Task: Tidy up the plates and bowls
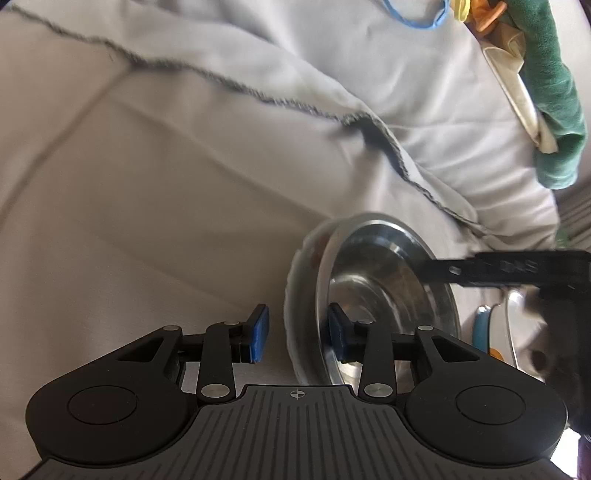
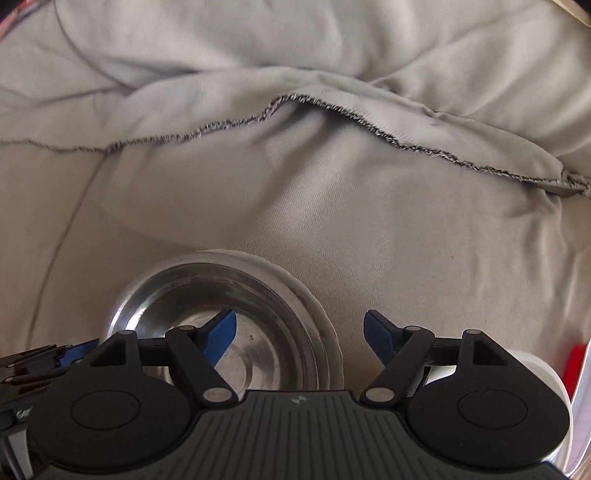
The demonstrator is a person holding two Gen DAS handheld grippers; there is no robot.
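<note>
Straddling the near rim of a stack of dishes, the left gripper [image 1: 299, 334] had its jaws released, one blue pad [image 1: 258, 334] outside on the cloth side and the other inside the bowl. The stack comprised a steel bowl [image 1: 384, 284] nested in a white plate [image 1: 295, 295], resting on a grey bedsheet [image 1: 166, 184]. Whether either pad touched the rim could not be told from the left wrist view.

The right gripper [image 2: 299, 332] was likewise released, its jaws spread wide. Its left pad [image 2: 221, 332] hung over the interior of the steel bowl [image 2: 207, 295], its other pad over bare sheet [image 2: 332, 184] beside the white plate [image 2: 317, 306]. Nothing was held between them. In the left wrist view one black finger [image 1: 491, 271] of the right gripper crossed above the far side of the bowl.

A folded layer of sheet with a frayed dark hem [image 1: 258, 94] ran across behind the stack, well apart from it. To the right of the stack lay further dishes, partly hidden: a blue-rimmed item [image 1: 482, 325] and a steel rim [image 1: 517, 332]. In the right wrist view a white dish [image 2: 543, 373] and something red [image 2: 576, 362] sat by the lower right edge, largely blocked by the gripper body. A green cloth [image 1: 554, 92] and a blue band [image 1: 413, 20] lay at the far edge.
</note>
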